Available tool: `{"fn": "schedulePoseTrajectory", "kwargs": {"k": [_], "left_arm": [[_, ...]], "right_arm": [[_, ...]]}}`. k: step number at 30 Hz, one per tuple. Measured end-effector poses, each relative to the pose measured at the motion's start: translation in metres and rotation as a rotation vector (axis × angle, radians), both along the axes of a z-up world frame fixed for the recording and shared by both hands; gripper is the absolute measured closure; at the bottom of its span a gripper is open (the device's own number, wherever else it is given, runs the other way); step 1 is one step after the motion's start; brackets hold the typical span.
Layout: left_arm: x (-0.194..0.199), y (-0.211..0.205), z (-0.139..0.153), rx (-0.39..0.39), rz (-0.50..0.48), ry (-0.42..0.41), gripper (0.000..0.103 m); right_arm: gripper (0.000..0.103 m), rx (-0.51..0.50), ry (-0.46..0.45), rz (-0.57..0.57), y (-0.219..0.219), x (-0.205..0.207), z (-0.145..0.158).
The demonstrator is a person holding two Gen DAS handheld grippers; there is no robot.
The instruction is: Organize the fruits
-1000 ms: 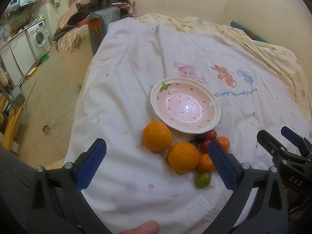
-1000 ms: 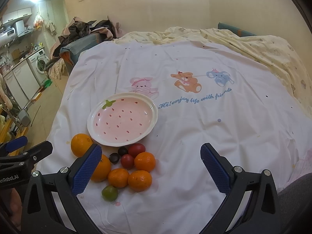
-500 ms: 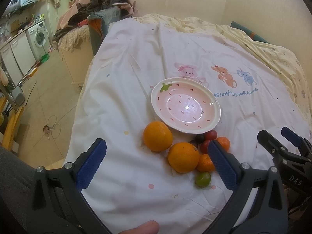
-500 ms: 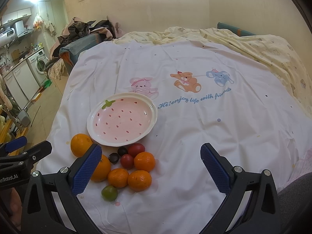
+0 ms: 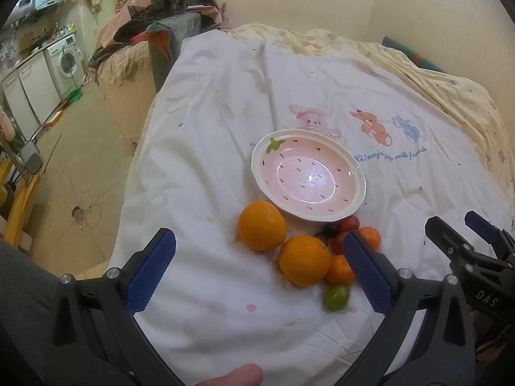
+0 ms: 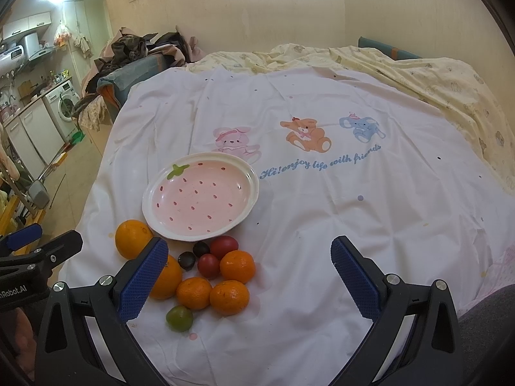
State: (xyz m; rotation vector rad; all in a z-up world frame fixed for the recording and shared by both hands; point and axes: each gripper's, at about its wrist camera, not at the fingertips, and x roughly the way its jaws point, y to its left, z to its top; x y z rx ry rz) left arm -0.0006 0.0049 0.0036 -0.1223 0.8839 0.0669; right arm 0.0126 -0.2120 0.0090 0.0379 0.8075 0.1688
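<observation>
The fruit sits in a loose cluster on the white sheet [image 6: 322,225], just ahead of my left claw [image 5: 257,270] and ahead-left of my right claw [image 6: 249,276]. Nearest the left claw's right finger lies a big orange [image 5: 304,260], with a second big orange [image 5: 262,225] just beyond it, almost touching the plate. Three tangerines [image 6: 229,297] huddle together, and among them are two red plums or tomatoes [image 6: 224,246], two small dark fruits [image 6: 187,260], too small to name, and one green fruit [image 6: 179,318] closest to me.

The strawberry-patterned plate [image 6: 251,189] lies beyond the cluster, bare inside. I judge it is where the fruit should go, so nothing is done yet.

Both my claws hover spread wide, holding nothing, fingers well apart above the sheet. I keep them gaping because the oranges are broad and round. The soft bedding gives under weight, so I expect a nudged orange to roll; I would come straight down over the nearest one with the left claw.
</observation>
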Motion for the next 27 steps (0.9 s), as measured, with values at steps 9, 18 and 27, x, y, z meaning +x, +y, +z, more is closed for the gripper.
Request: {"fn": "schedulePoseTrajectory", "kwargs": {"k": [9,18,27], "left_arm": [[-0.0001,0.0009,0.0003,-0.001,0.001,0.002,0.0],[0.0,0.001,0.0011,-0.003,0.0,0.006,0.0],[0.0002,0.0008,0.0003,-0.004,0.001,0.006,0.0]], "right_arm": [[0.0,-0.009,0.003,0.003,0.0024,0.0003,-0.0024],[0.0,-0.009,0.002,0.004,0.0023,0.0003,-0.0026],[0.0,-0.005,0.007,0.006,0.0044,-0.0002,-0.0056]]}}
